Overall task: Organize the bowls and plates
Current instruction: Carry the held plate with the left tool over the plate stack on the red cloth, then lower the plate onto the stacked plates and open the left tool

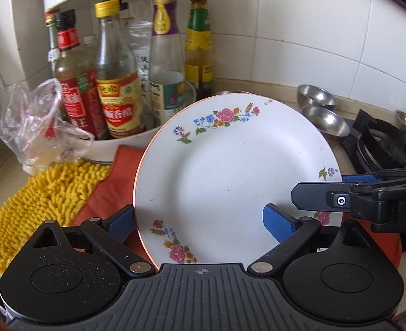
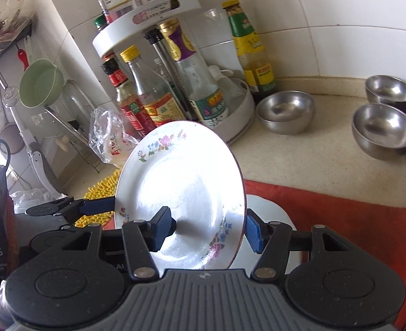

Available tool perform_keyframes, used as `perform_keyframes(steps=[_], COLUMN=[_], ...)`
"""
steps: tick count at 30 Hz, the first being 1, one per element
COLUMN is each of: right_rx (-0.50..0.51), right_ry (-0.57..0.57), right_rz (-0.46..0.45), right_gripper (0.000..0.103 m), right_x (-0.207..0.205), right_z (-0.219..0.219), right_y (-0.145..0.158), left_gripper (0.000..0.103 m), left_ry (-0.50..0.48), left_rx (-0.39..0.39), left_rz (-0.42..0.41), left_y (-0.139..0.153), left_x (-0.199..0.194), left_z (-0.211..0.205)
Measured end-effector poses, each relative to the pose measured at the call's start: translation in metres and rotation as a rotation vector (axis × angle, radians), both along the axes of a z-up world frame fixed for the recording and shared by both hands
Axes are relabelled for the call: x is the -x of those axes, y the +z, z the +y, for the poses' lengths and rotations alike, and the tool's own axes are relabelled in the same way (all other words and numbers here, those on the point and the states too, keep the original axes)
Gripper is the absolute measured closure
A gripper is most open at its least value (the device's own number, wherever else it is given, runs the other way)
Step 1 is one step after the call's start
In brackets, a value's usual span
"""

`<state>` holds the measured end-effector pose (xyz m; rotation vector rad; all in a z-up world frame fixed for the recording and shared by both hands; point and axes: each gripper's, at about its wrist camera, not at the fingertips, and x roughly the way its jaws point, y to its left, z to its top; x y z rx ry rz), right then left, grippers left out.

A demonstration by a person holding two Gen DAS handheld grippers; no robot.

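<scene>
Glossy round floral plate (image 1: 230, 165), steel bowls (image 1: 325, 121)

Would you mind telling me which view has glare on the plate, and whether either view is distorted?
Right wrist view: the plate centre is blown out white by glare. Left wrist view: the plate is evenly lit, its flowers sharp. Both views: fisheye bends the wall tiles and darkens the corners.

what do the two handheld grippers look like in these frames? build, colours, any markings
Both match: grey ribbed body, two black round housings, black linkage arms with silver pivot pins, blue textured pads. A small crosshair mark sits on the body's front edge. The left gripper shows "DAS" lettering on its black side in the right wrist view; a "D" shows on the right gripper. No cables or sleeves visible.
</scene>
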<state>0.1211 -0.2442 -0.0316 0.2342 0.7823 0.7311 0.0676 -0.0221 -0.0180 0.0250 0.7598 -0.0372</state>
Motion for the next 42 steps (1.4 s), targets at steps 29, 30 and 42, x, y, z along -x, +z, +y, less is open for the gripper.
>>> perform_keyframes(steps=[29, 30, 42], right_rx=[0.033, 0.035, 0.096], right_ry=[-0.073, -0.074, -0.069], right_rz=[0.115, 0.117, 0.130], right_gripper=[0.047, 0.047, 0.047], right_x=[0.027, 0.025, 0.001], right_z=[-0.045, -0.044, -0.018], right_y=[-0.049, -0.050, -0.063], left_gripper=[0.002, 0.002, 0.002], left_ry=[-0.064, -0.063, -0.054], left_rx=[0.004, 0.006, 0.028], left_rz=[0.119, 0.117, 0.148], left_y=[-0.047, -0.048, -0.059], left_x=[0.023, 0.021, -0.003], left_z=[-0.046, -0.045, -0.028])
